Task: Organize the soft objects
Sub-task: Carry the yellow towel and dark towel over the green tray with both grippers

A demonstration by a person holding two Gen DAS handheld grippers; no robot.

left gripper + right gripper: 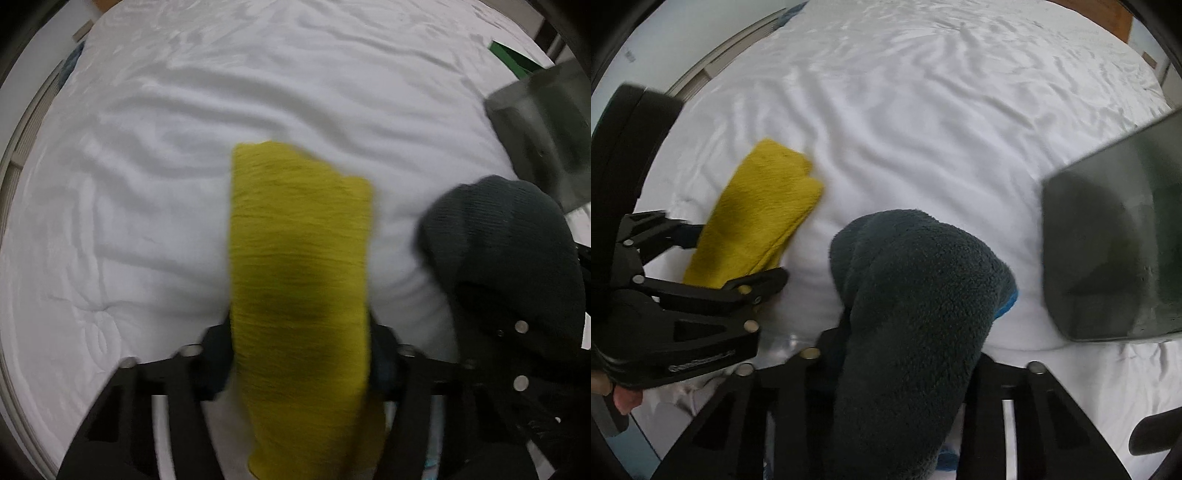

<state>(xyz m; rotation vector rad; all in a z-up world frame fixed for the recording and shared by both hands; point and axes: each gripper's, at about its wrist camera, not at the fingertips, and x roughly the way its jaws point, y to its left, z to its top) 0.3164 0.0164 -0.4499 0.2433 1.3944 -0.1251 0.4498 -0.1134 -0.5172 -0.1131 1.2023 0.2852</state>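
Note:
My left gripper (301,332) is shut on a folded yellow cloth (299,258), which sticks out forward over the white bed sheet (184,166). The yellow cloth also shows in the right wrist view (757,221), held by the left gripper (738,254). My right gripper (905,354) is shut on a dark grey fleecy cloth (916,302) with a blue edge. That dark cloth also shows at the right of the left wrist view (506,251).
A dark grey box-like container (1119,243) stands on the bed to the right; it also shows in the left wrist view (543,133). A green object (509,55) lies at the far right. The bed's edge and frame (731,48) run along the left.

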